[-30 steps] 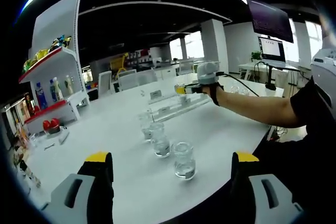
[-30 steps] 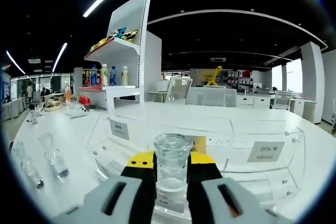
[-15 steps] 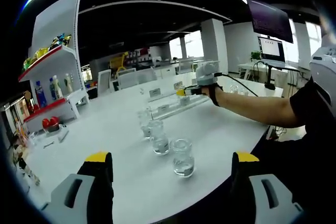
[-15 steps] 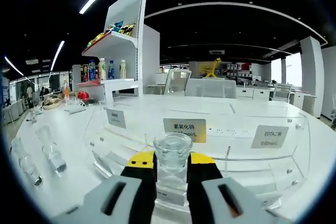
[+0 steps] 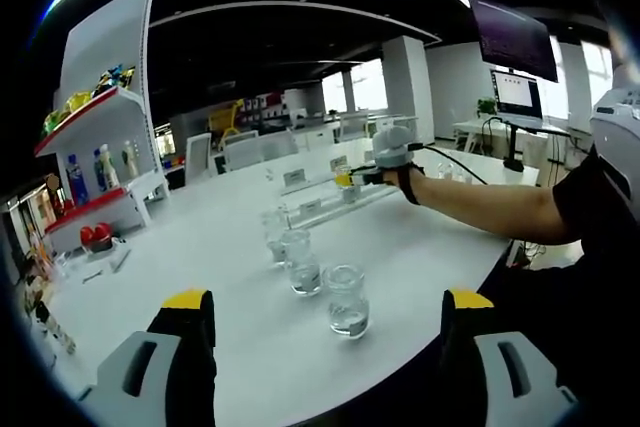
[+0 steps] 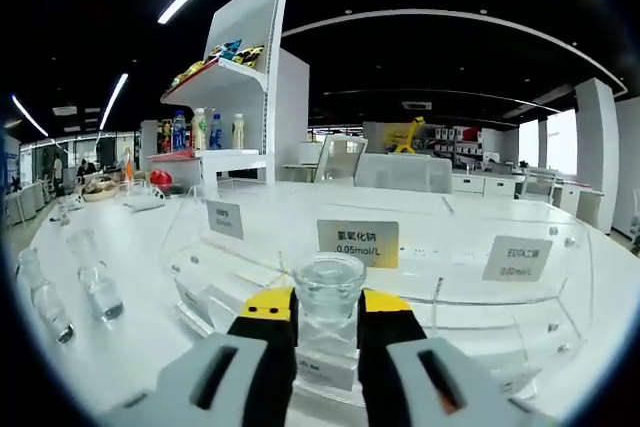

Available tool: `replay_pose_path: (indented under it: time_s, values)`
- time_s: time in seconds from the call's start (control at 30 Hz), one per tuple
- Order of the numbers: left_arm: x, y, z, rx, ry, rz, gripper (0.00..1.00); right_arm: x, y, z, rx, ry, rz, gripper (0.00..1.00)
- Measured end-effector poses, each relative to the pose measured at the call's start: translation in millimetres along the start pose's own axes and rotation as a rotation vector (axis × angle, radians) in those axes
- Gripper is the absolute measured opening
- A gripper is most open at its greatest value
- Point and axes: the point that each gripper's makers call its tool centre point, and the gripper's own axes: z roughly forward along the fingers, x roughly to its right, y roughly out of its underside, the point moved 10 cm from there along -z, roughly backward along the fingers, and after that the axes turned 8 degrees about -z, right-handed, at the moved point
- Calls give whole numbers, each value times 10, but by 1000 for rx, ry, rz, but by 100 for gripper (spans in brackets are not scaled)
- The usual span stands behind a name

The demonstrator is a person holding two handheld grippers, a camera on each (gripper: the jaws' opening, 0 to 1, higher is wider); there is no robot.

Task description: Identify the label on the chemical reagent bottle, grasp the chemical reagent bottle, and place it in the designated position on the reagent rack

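middle rack label (image 6: 358, 242) reads "0.05mol/L", right rack label (image 6: 515, 258) perhaps "EDTA", other text too blurred

My left gripper (image 5: 325, 332) sits low at 6 o'clock in the left gripper view, jaws spread wide apart with nothing between the yellow tips, pointing level ahead. My right arm (image 5: 490, 209) reaches in from 3 o'clock of that view, stretched nearly straight toward centre, hand (image 5: 408, 179) wrapped on the right gripper (image 5: 350, 177) handle, black strap at the wrist. In the right gripper view the jaws stand at 6 o'clock, closed against both sides of the reagent bottle (image 6: 328, 322), which sits upright between the black fingers (image 6: 268, 347).
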Motion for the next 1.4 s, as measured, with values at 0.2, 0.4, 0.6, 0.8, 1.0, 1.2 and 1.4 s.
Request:
replay_pose_path:
  time_s: [0.2, 0.4, 0.6, 0.8, 1.0, 1.2, 1.4]
  values:
    - [-3, -5, -13, 1, -5, -2, 93, -17, 0, -40, -5, -7, 1, 21]
    - [5, -17, -13, 6, -2, -1, 93, -13, 17, -88, 14, -25, 26, 31]
    - [-4, -13, 4, 2, -4, -5, 93, -34, -40, -215, 48, -44, 30, 45]
    - [11, -46, 31, 11, 3, -2, 93, 55, -156, -540, 95, -29, 28, 58]
    - [52, -71, 41, 15, 14, 4, 93, 176, -300, -915, 140, -20, 32, 70]
    - [81, -95, 28, 19, 15, 12, 93, 299, -438, -1461, 209, -32, 36, 85]
    - [94, -116, 19, 33, 11, 14, 93, 400, -472, -2063, 234, -38, 99, 97]
